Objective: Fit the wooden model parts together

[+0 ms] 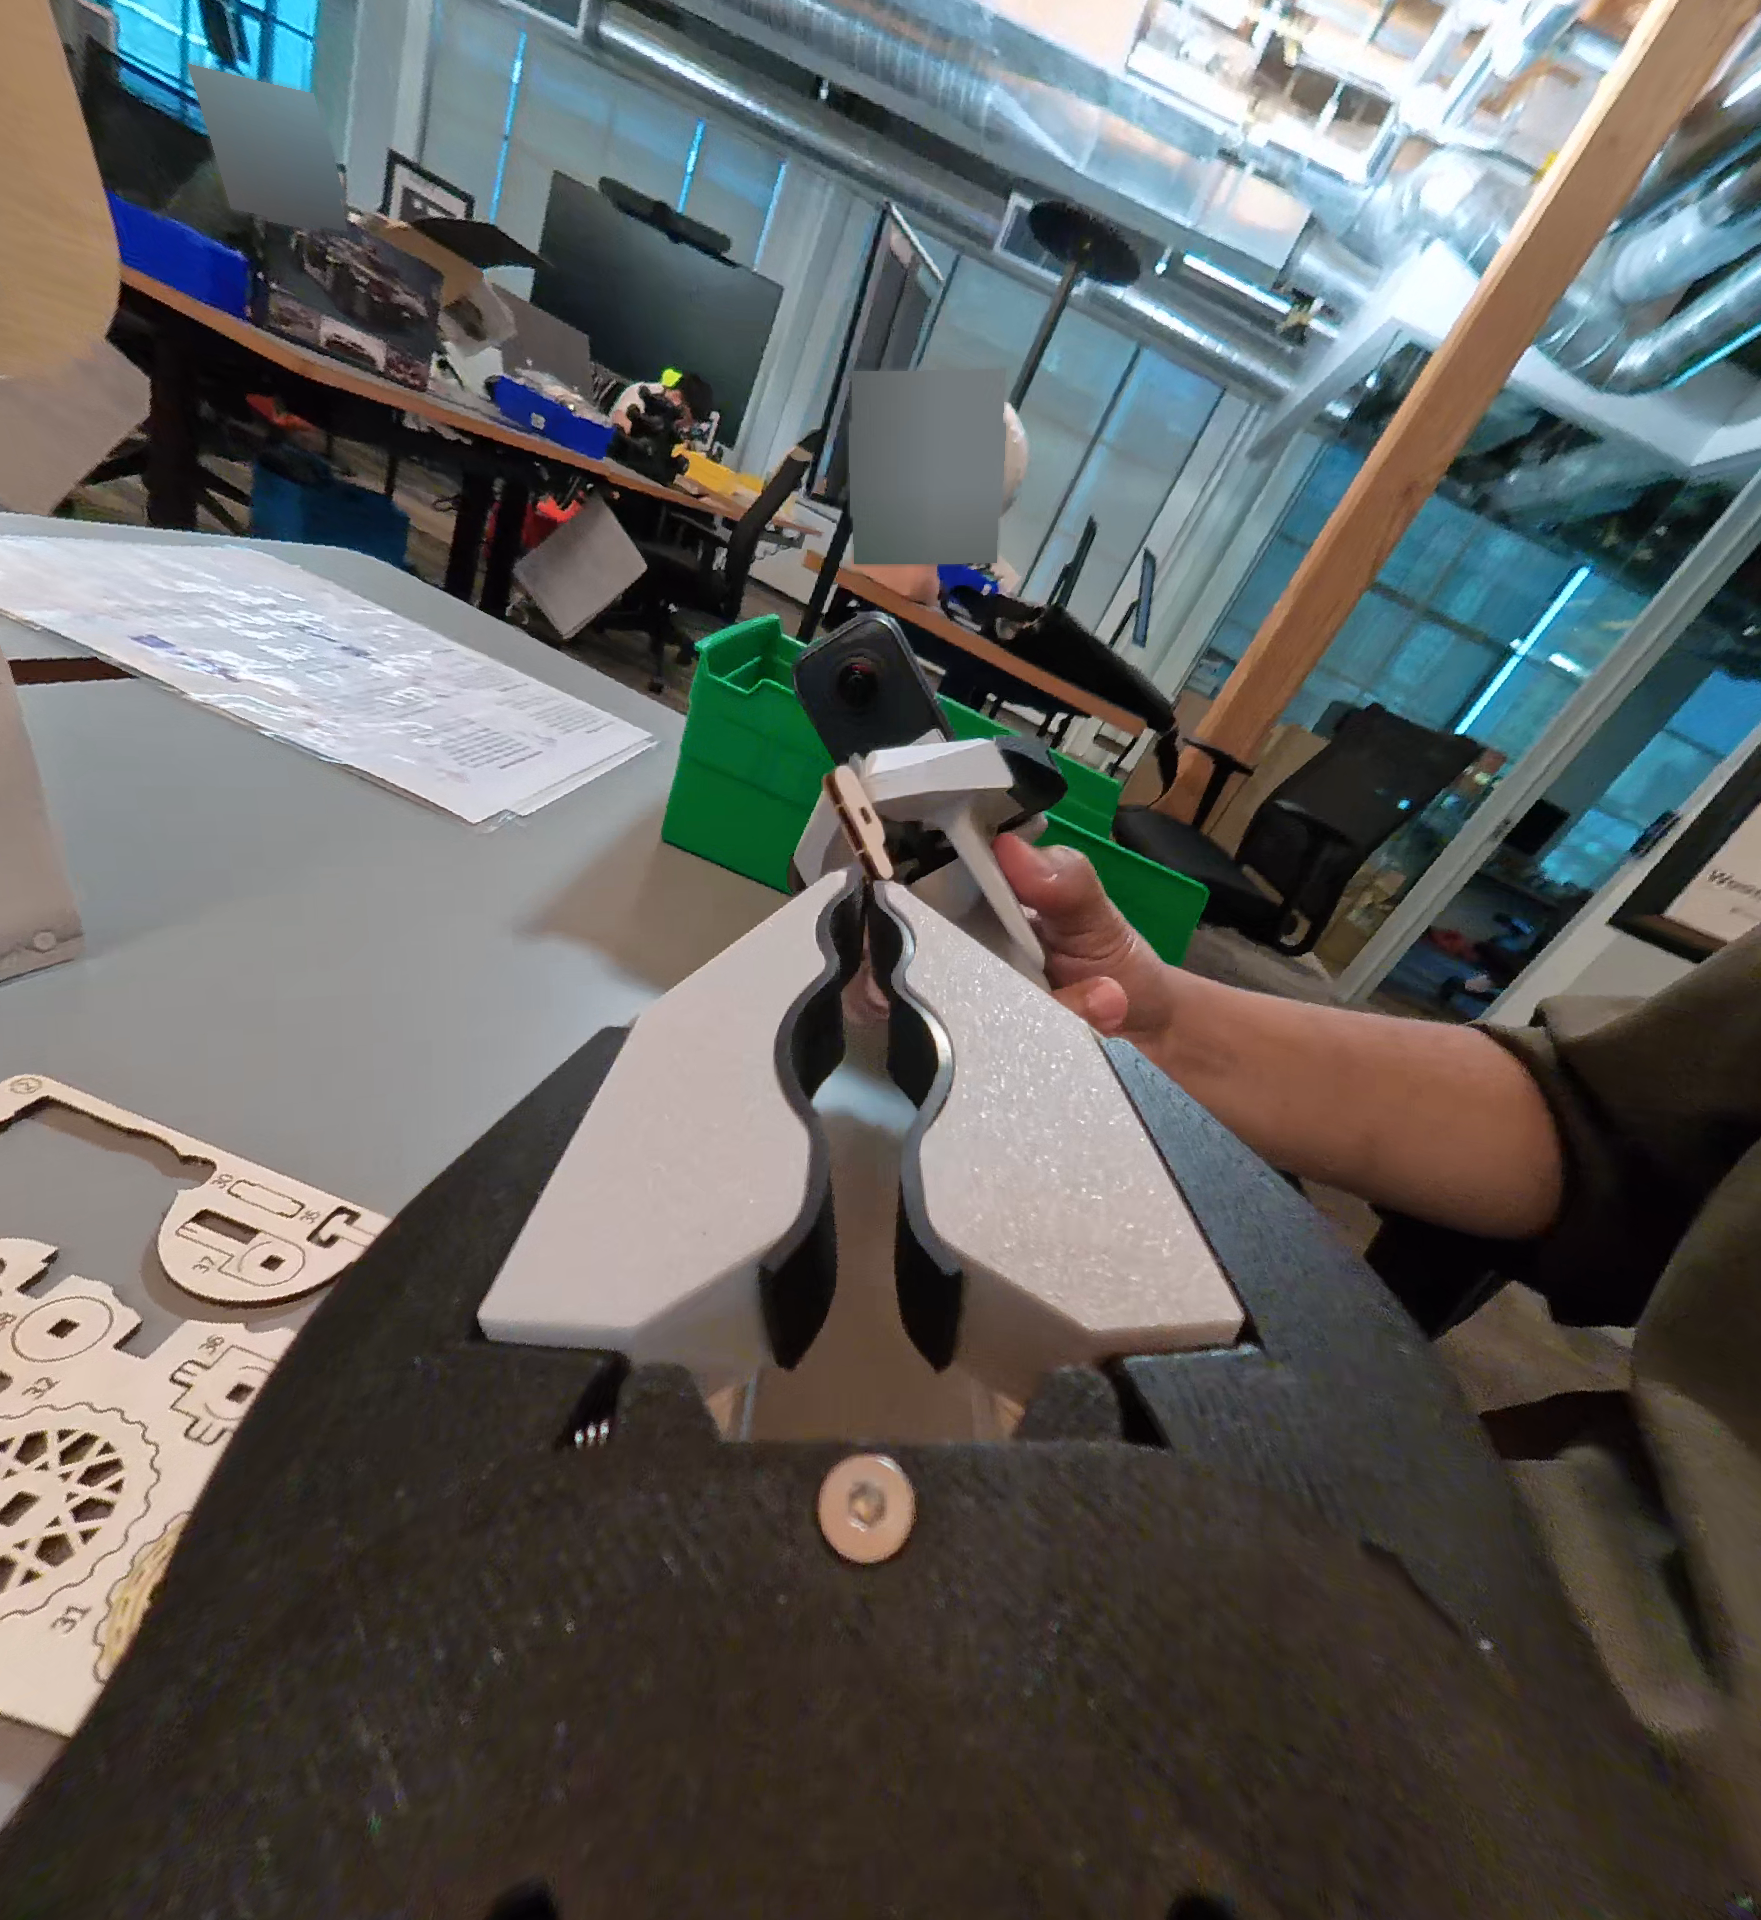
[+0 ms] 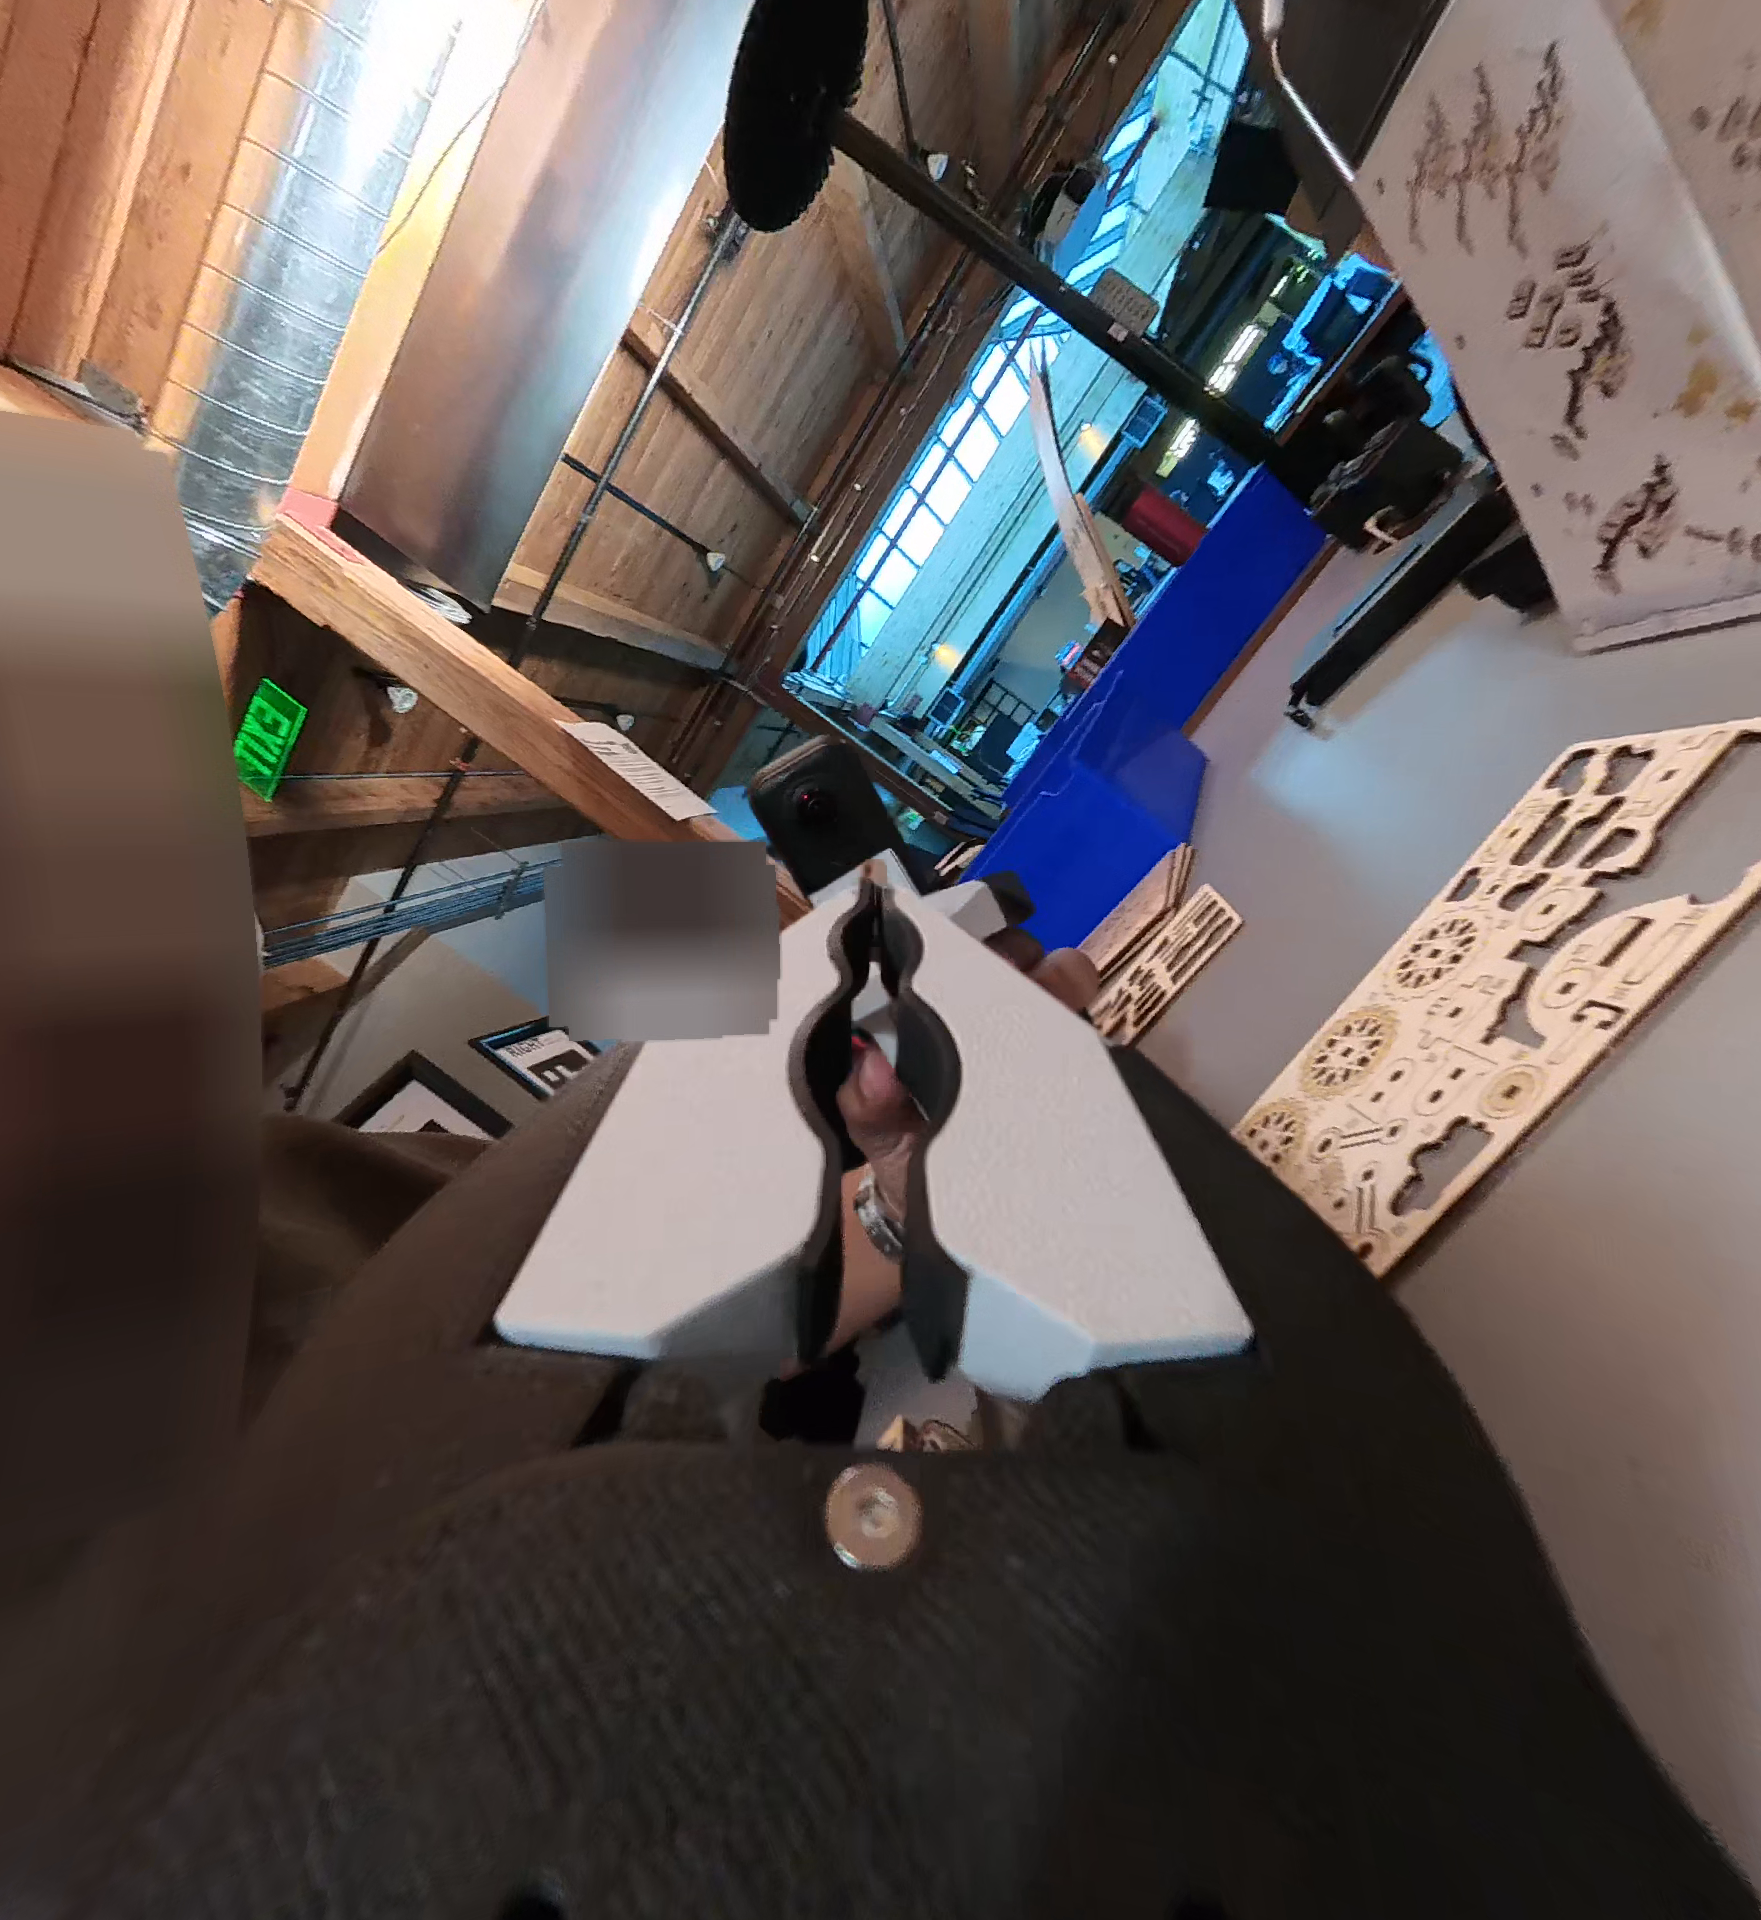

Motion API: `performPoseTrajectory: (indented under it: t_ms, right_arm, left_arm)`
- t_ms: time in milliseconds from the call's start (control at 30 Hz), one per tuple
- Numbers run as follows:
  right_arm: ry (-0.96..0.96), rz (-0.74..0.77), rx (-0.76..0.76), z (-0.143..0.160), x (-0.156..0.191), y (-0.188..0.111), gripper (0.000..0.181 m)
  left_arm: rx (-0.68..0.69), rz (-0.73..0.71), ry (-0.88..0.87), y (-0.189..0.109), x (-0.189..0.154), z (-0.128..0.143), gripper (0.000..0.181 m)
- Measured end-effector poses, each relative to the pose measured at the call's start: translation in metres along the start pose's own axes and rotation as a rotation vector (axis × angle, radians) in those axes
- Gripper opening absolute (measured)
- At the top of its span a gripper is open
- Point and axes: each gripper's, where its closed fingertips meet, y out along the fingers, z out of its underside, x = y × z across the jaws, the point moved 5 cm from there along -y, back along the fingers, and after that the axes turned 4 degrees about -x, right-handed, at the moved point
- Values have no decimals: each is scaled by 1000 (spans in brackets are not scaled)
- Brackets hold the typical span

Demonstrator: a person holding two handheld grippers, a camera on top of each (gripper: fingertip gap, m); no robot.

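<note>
It was an open-plan office turned workshop. Long desks (image 1: 356, 364) carried monitors (image 1: 658, 301), blue bins (image 1: 554, 416) and clutter, with office chairs (image 1: 1375, 800) alongside. Bare ducts (image 1: 959, 135) and timber beams (image 1: 1458, 353) ran overhead, glass partitions (image 1: 1478, 582) stood behind, and a green exit sign (image 2: 271, 738) hung from a beam.

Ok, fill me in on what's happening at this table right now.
A person is holding a two-finger gripper in each hand, raised above a grey table and pointed at each other. The left gripper is pinched on a small wooden part at its tips, right against the right gripper, whose tips look closed too. What that one holds cannot be made out. A laser-cut wooden sheet of parts lies flat on the table, with a green bin beyond.
</note>
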Motion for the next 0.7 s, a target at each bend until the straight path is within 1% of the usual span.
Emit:
performPoseTrajectory:
  t_ms: [300, 500, 700]
  right_arm:
    - [-32, 25, 10, 0, -2, -1, 0]
    - [-45, 35, -5, -3, -2, -4, 0]
    - [-48, 42, -20, -6, -2, -6, 0]
  left_arm:
    - [-4, 26, -53, -1, 2, 1, 0]
    - [-37, 49, -111, -4, 5, -3, 0]
    - [-23, -9, -94, -5, 12, 0, 2]
